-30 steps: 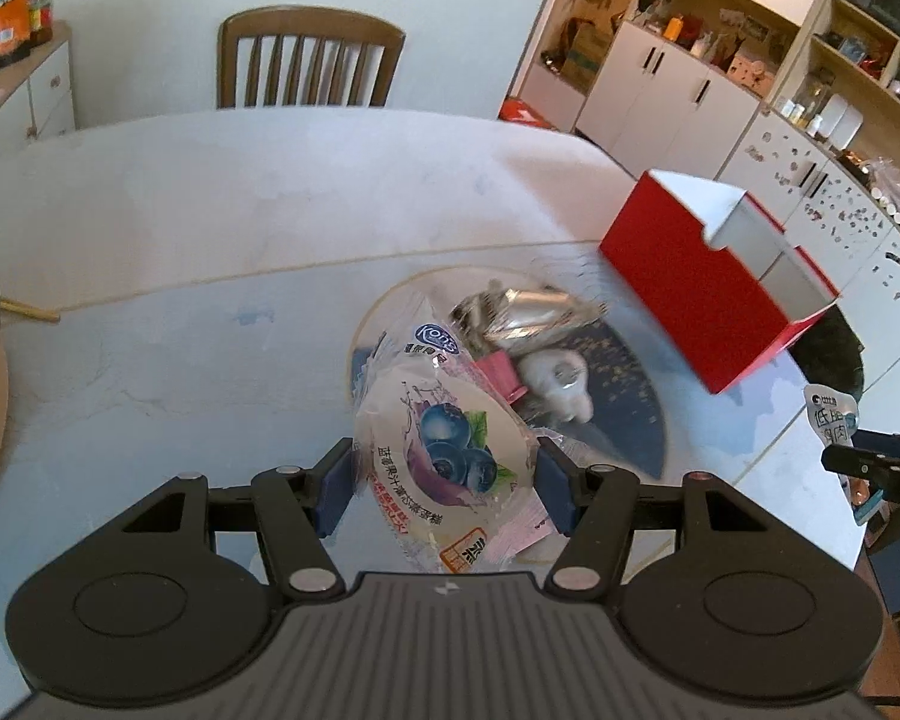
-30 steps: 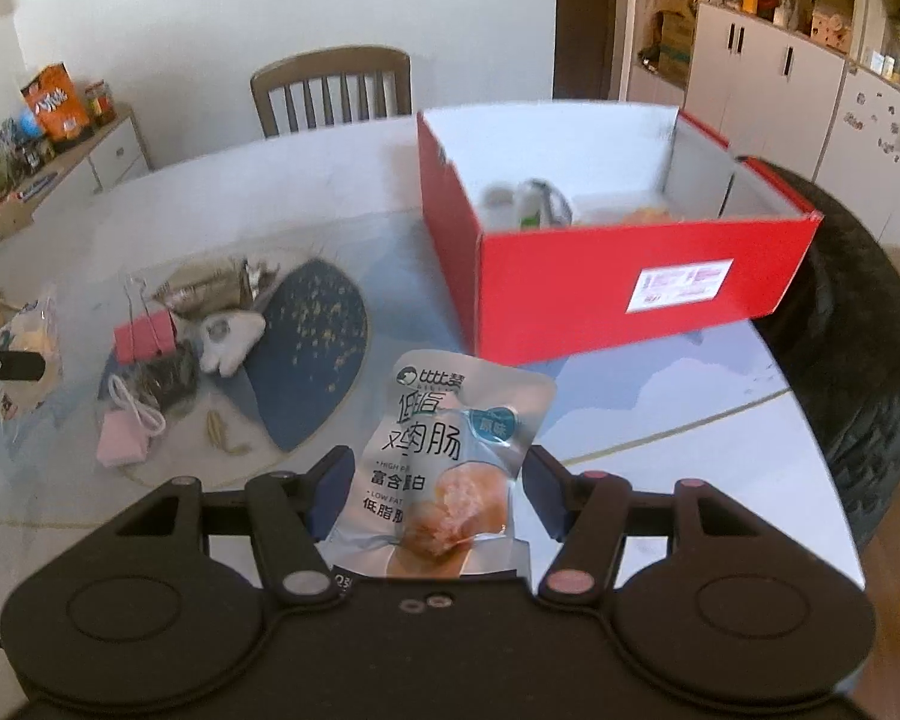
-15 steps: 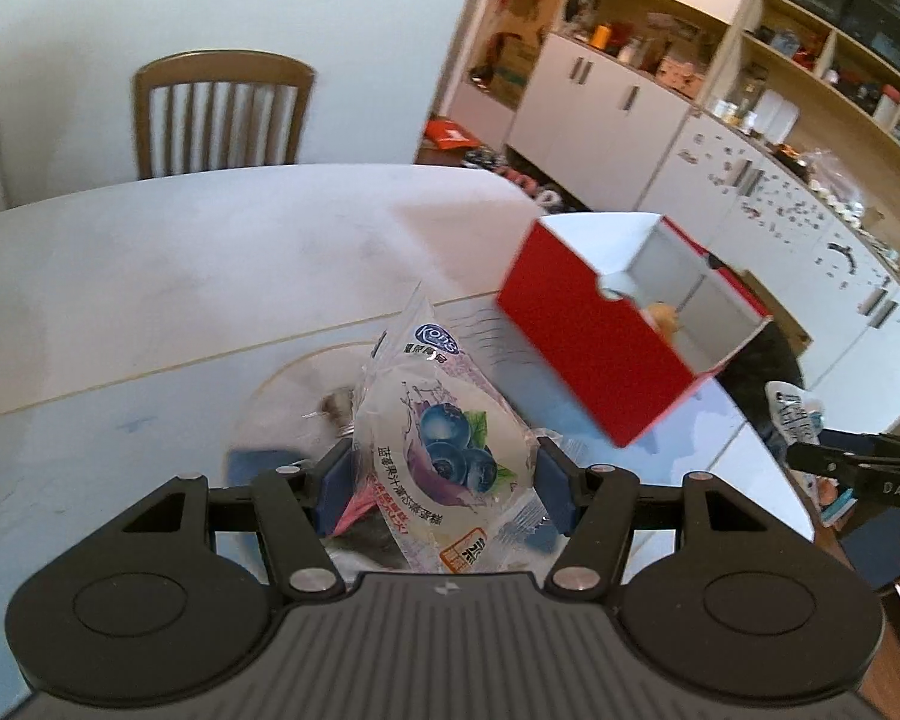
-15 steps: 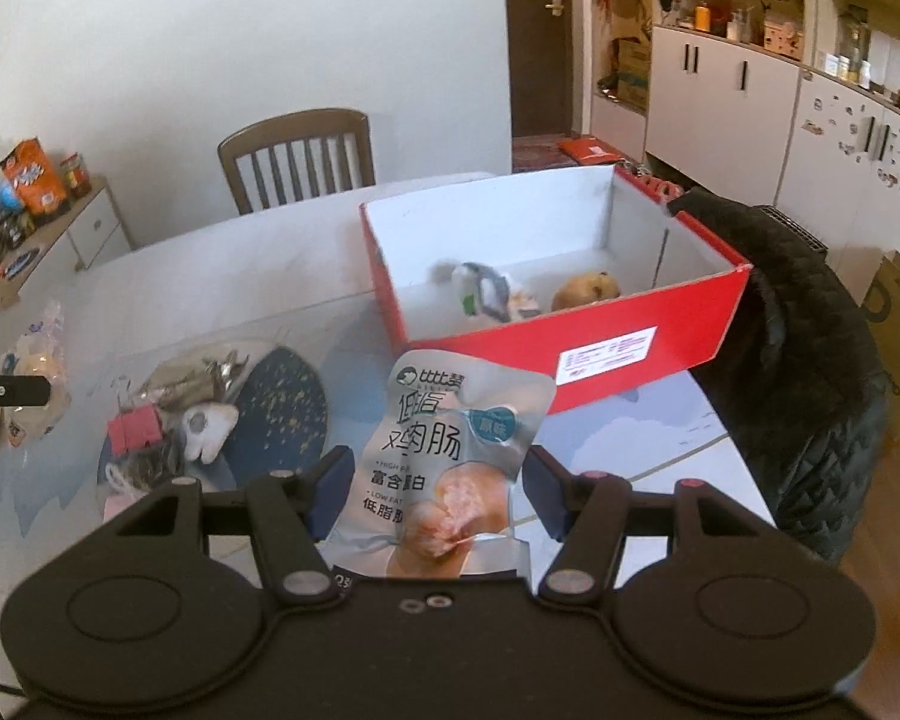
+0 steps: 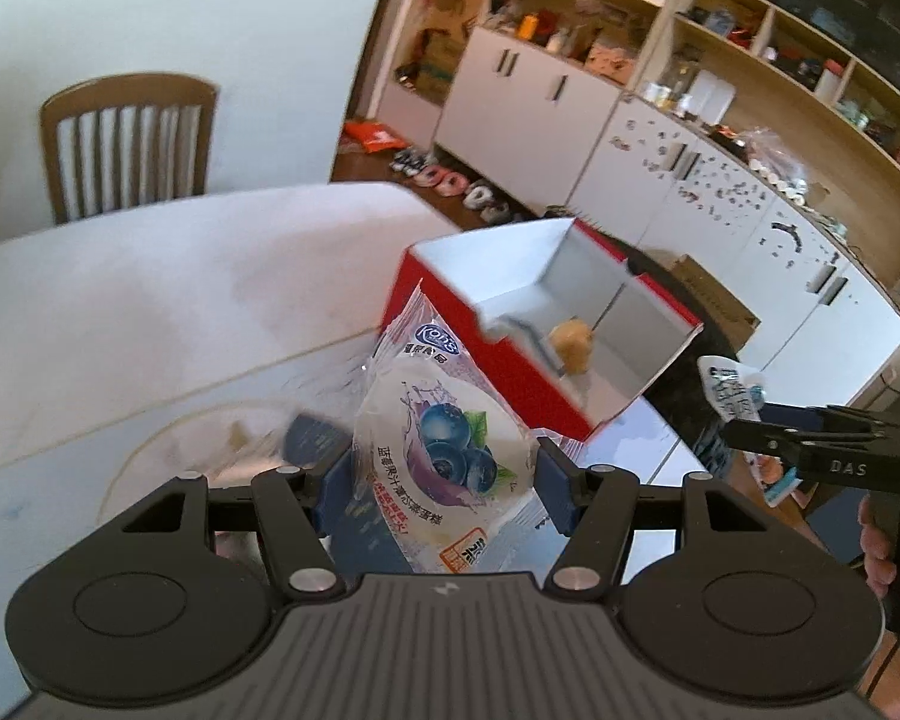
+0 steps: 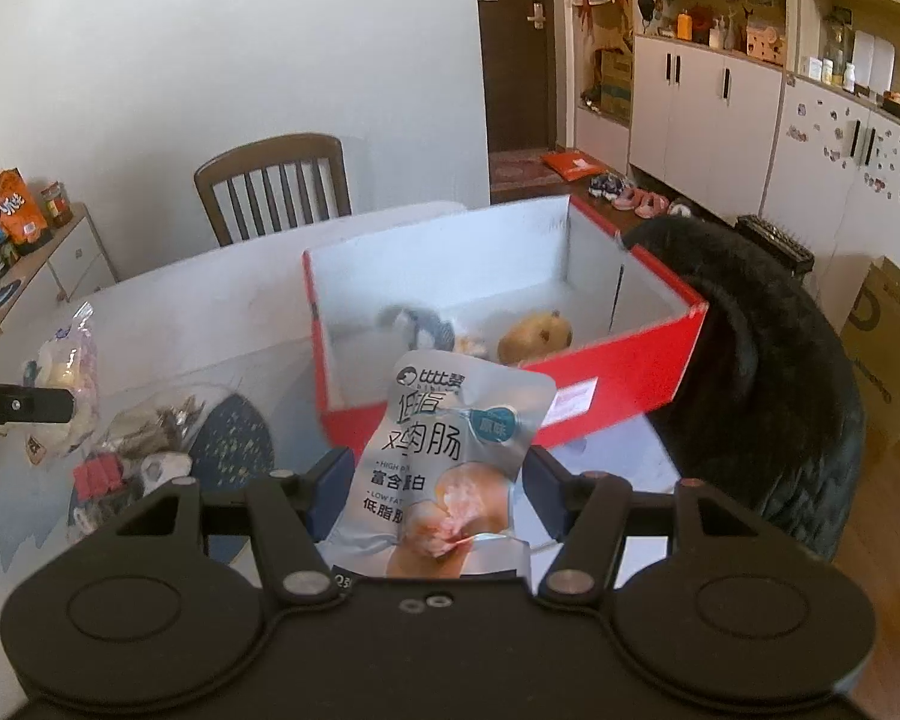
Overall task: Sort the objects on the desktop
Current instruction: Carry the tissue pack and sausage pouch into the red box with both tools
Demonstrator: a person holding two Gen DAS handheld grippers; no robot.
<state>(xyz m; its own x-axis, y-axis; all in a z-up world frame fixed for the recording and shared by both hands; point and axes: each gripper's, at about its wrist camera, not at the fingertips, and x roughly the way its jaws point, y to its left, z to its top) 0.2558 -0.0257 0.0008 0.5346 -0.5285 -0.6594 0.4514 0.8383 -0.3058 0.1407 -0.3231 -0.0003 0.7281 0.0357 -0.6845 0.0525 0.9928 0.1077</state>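
Note:
My left gripper [image 5: 444, 474] is shut on a blueberry snack packet [image 5: 444, 432] and holds it above the table, near the left side of the red box [image 5: 510, 378]. My right gripper [image 6: 432, 480] is shut on a silver chicken sausage pouch [image 6: 450, 456], held in front of the red box [image 6: 618, 378]. The box is open and white inside, with a yellow-brown round item [image 6: 534, 333] and a small grey-blue packet [image 6: 417, 324] in it. The right gripper with its pouch also shows in the left wrist view [image 5: 744, 414]; the left gripper's packet shows in the right wrist view [image 6: 69, 372].
A round blue placemat [image 6: 228, 450] on the white table [image 6: 210, 306] carries a red binder clip [image 6: 99, 474], a white figure [image 6: 162, 465] and foil wrappers. A black jacket [image 6: 768, 384] hangs at the box's right. A wooden chair [image 6: 273, 186] stands behind the table.
Both grippers have risen and moved toward the red box with their packets. The box now sits closer and its inside is more in view.

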